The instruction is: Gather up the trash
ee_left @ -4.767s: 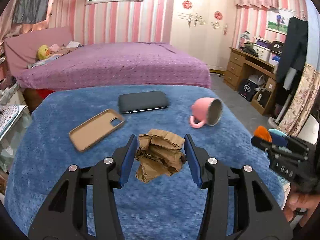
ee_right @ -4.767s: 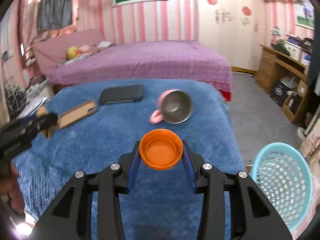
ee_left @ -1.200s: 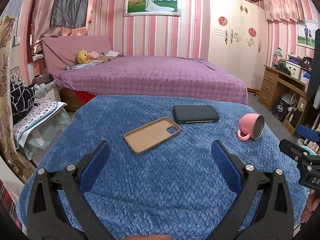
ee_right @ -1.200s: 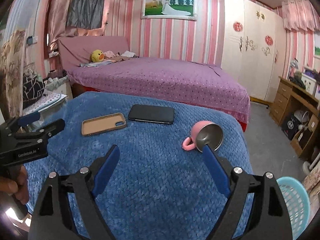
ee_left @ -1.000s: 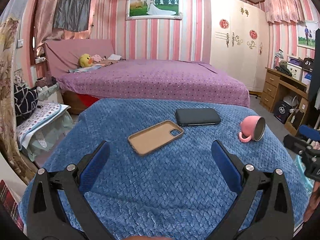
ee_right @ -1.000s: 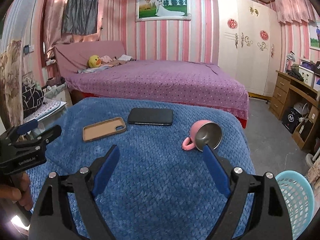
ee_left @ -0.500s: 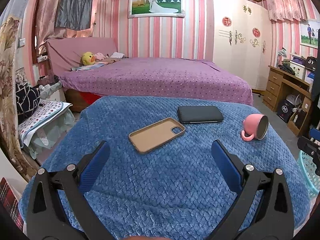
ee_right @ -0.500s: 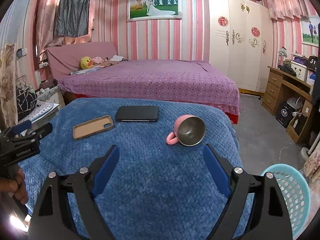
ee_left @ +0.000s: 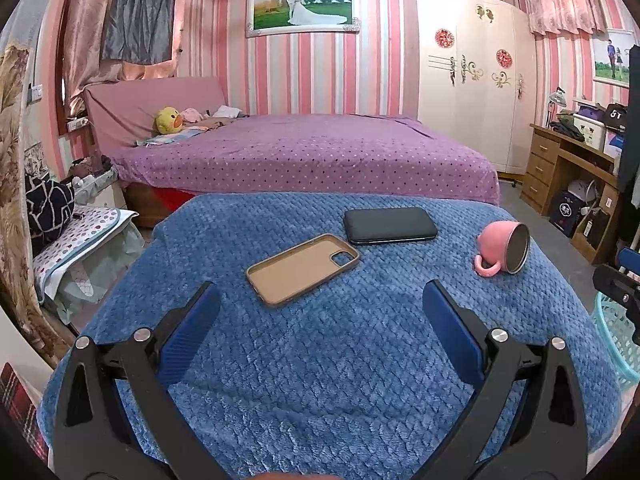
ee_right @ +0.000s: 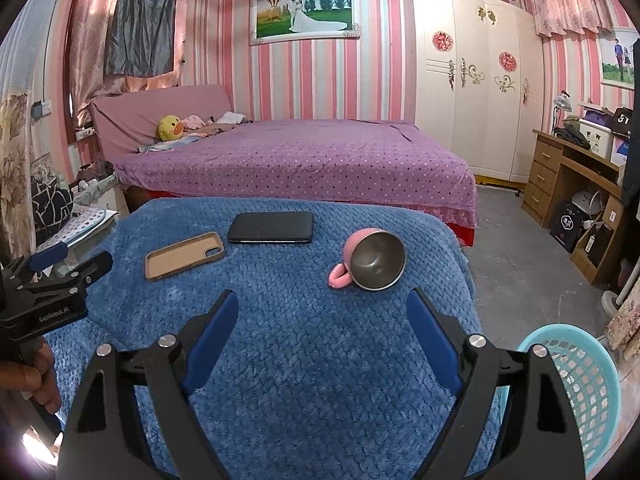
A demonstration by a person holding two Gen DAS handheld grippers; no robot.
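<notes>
The blue quilted blanket (ee_left: 320, 352) covers the work surface and bears everything in reach; beyond it stands the purple bed (ee_left: 304, 152), well apart and not part of the work. No crumpled paper, cap or other trash is visible on the blanket in either view, so the collection step appears, in my judgement, complete or nearly so.

The light blue basket (ee_right: 580, 392) stands on the floor just beside the blanket's right edge, low and open-topped, a sensible position for dropping waste off the side. Its contents cannot be made out through the mesh from this angle.

Three items lie on the blanket, none of which reads as trash: a dark phone (ee_left: 390, 225) lying flat, a tan phone case (ee_left: 302, 268) just beside it with its hollow side up, and a pink mug (ee_right: 372, 258) tipped on its side, handle toward the viewer and mouth toward the right-hand camera. These are presumably keepers, which would explain why they sit undisturbed.

The left gripper (ee_left: 320, 320) hovers over the near blanket, jaws spread wide, holding nothing. The right gripper (ee_right: 322, 328) is likewise spread wide and empty, held above the blanket near the basket side
</notes>
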